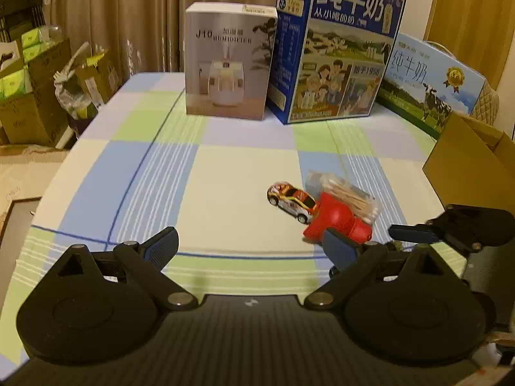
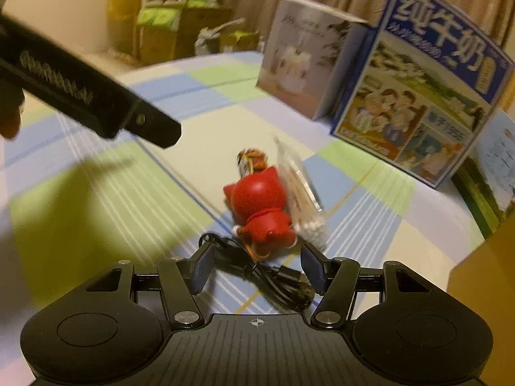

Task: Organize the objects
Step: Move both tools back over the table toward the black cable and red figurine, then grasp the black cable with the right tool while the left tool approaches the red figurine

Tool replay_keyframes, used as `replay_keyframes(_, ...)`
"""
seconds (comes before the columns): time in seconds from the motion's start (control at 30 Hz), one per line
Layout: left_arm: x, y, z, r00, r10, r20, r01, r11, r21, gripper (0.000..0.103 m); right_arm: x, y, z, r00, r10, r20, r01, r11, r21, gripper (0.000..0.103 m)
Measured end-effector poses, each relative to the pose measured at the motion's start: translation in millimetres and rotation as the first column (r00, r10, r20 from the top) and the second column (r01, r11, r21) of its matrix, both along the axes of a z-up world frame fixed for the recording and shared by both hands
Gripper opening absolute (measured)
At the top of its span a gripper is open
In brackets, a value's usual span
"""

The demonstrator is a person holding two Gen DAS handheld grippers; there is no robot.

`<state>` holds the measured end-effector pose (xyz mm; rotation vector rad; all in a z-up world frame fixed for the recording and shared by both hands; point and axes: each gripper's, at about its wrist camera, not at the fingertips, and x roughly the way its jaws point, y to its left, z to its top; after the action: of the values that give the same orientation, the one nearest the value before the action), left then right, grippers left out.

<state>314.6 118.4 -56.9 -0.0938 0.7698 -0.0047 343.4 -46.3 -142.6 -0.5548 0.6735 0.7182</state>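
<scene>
A red toy figurine (image 2: 260,206) lies on the checked tablecloth, touching a clear bag of cotton swabs (image 2: 299,189) on its right. A small toy car (image 2: 252,160) sits just beyond it. A coiled black cable (image 2: 267,276) lies on the cloth between the fingers of my right gripper (image 2: 257,267), which is open, with the figurine just ahead of its tips. In the left wrist view my left gripper (image 1: 251,247) is open and holds nothing. The toy car (image 1: 291,201), figurine (image 1: 338,222) and swab bag (image 1: 347,196) lie ahead of its right finger.
At the back of the table stand a humidifier box (image 1: 228,64), a blue milk carton box (image 1: 334,51) and a lower milk box (image 1: 431,87). An open cardboard box (image 1: 466,173) sits at the right edge. Cartons and bags are stacked on the floor at left (image 1: 32,96).
</scene>
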Motion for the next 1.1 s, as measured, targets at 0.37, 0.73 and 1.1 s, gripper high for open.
replay_keyframes(0.37,0,-2,-2,1.0,-0.003,-0.008,0.003,1.0,-0.002,0.094,6,-8,-9,0.998,0.021,-0.055,-0.021,1.0,0.002,0.055)
replay_keyframes(0.73,1,1,-5,1.0,0.0,-0.017,0.0,1.0,-0.008,0.094,-6,-11,-3,0.976,-0.023,-0.217,0.026,1.0,0.011,0.021)
replay_keyframes(1.1,2,1,-8,1.0,0.0,-0.027,0.0,1.0,-0.01,0.094,0,-12,-6,0.971,-0.047,-0.236,0.07,0.994,0.089,0.021)
